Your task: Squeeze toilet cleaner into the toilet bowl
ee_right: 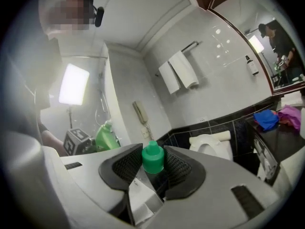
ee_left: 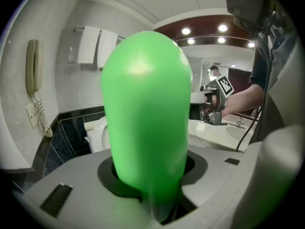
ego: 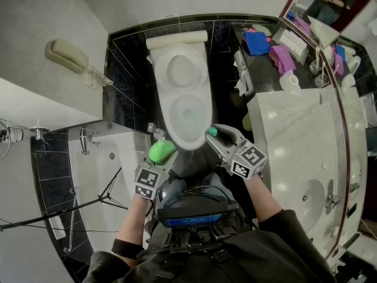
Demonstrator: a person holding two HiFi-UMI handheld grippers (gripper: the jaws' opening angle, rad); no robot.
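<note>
Smooth, glossy green plastic on the bottle [ee_left: 143, 113]; the toilet [ego: 160, 93] gleams white and glazed, the worktop [ego: 294, 134] polished marble.

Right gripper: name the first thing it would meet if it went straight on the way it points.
Probably the white wall just below the wall phone. The right gripper, shut on the green cap, aims past the toilet; depth is unclear.

Head view steeply down; gripper views close, level; all share toilet [ego: 187, 92].
</note>
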